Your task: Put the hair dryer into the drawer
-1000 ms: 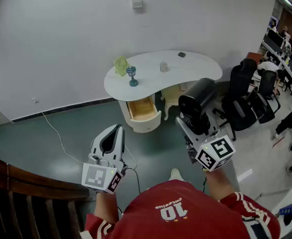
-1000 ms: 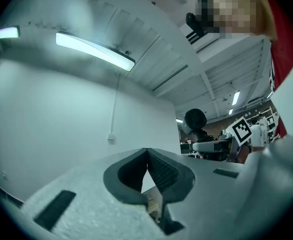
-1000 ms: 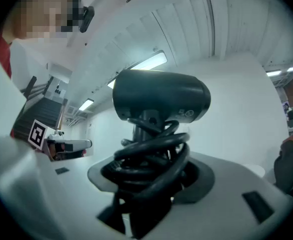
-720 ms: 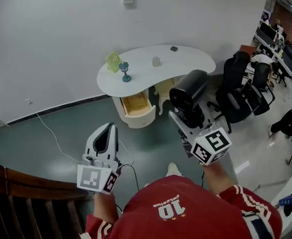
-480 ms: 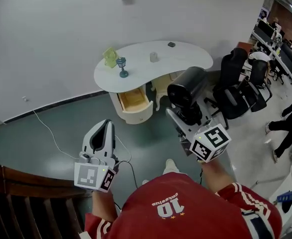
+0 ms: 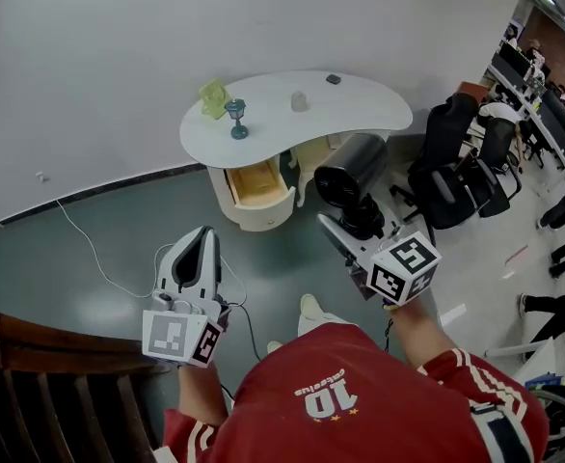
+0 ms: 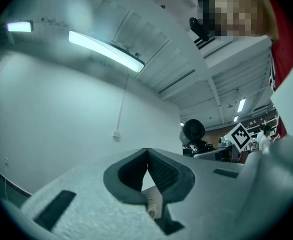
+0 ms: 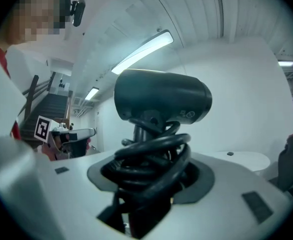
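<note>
My right gripper (image 6: 357,222) is shut on the black hair dryer (image 6: 350,170), gripping its handle with the cord wound round it; the barrel stands above the jaws. In the right gripper view the hair dryer (image 8: 161,100) fills the middle, its coiled cord (image 8: 151,159) between the jaws of the right gripper (image 8: 149,176). My left gripper (image 6: 205,236) is shut and holds nothing; the left gripper (image 7: 147,154) shows its pads pressed together. Ahead, the open drawer (image 6: 255,184) juts from the white curved table (image 6: 360,106), and its wooden inside shows.
On the table stand a blue goblet (image 6: 237,119), a yellow-green object (image 6: 212,96), a small cup (image 6: 299,100) and a dark small item (image 6: 334,79). Black office chairs (image 6: 456,172) stand right of the table. A white cable (image 6: 90,249) runs over the green floor. A dark railing (image 6: 41,374) is at lower left.
Both grippers have drifted a little lower and left in the head view as the person steps closer; the table and drawer now sit nearer. The grip on the hair dryer is unchanged.
</note>
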`<state>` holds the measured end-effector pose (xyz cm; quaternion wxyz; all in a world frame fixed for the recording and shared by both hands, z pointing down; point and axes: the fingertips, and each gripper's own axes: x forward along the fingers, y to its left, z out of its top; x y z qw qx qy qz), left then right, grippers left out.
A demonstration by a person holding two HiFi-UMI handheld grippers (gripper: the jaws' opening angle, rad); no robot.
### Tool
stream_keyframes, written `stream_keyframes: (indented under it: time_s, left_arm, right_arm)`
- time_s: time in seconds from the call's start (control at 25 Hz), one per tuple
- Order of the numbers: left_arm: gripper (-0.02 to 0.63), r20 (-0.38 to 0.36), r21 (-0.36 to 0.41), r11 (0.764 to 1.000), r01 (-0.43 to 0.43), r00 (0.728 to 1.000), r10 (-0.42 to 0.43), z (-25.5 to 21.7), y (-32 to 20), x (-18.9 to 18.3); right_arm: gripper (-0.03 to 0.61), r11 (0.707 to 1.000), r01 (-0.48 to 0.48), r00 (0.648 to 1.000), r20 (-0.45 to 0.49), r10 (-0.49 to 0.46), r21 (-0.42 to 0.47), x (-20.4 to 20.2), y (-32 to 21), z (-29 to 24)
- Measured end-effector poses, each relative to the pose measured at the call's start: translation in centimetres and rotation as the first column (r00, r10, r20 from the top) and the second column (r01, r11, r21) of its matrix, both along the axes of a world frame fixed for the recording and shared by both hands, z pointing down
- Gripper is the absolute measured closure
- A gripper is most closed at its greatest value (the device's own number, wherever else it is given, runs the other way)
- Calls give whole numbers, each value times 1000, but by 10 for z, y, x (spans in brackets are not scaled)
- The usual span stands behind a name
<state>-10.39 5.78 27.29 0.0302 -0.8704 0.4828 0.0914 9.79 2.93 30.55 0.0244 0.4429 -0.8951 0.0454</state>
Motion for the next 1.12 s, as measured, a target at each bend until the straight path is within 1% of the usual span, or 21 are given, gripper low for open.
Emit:
stream_keyframes:
  time_s: [0.16,0.32,0.44,0.6,0.68,0.76,0.92,1.12]
  left_arm:
    - [614,-40,-21,1000,2,999,-2,19,-20,-14]
    - [614,-25,-43,999,9,1000,-10,29,-35,-13]
    - [614,8,-60,998,19,1000,-18,41,-57,-13]
    - [614,76,-70,997,33,997,-28,50,-97,-11]
    - [614,99,-79,996,36,995,-29,54,-120,-7]
    - [614,108,-87,996,35,994,-26,58,-145,-1]
    - [614,127,-97,995,31,992,-19,75,-192,6]
    - [614,120,-136,989,60,992,-43,94,-235,3]
  right_arm:
    - [324,999,28,996,-78,-32,-46,-21,-22,37]
    - [327,993,70,990,-119,-81,-96,-30,-43,70]
    - [327,986,106,982,-141,-124,-130,-37,-68,95]
    - [327,973,163,968,-162,-189,-163,-43,-111,121]
    - [327,964,191,959,-173,-223,-183,-43,-135,134]
    - [327,951,222,948,-181,-262,-215,-42,-160,151]
    - [328,912,271,914,-216,-344,-307,-37,-207,200]
    - [328,852,322,849,-272,-453,-413,-35,-251,273]
